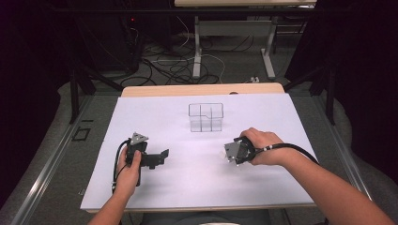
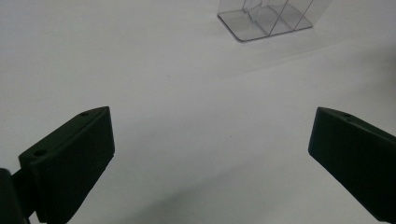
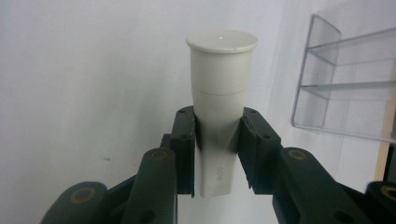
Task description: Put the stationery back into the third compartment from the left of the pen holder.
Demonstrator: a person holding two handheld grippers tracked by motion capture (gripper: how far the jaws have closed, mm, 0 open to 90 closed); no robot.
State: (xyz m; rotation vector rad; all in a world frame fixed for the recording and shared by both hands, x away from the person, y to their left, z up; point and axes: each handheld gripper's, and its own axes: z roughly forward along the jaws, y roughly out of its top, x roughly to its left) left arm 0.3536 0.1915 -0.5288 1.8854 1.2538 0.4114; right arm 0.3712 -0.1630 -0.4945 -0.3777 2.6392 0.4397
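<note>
A clear plastic organizer with several compartments stands on the white table at the back middle; its base is at the top of the left gripper view, its side at the right of the right gripper view. My right gripper is shut on a white tube with a flat cap, held at its lower body, cap pointing away. In the high view that right gripper sits right of centre, in front of the organizer. My left gripper rests at the left, open, its jaws wide apart over bare table.
The table's far wooden edge borders a floor with cables and the legs of another desk. A metal rail runs along the left side.
</note>
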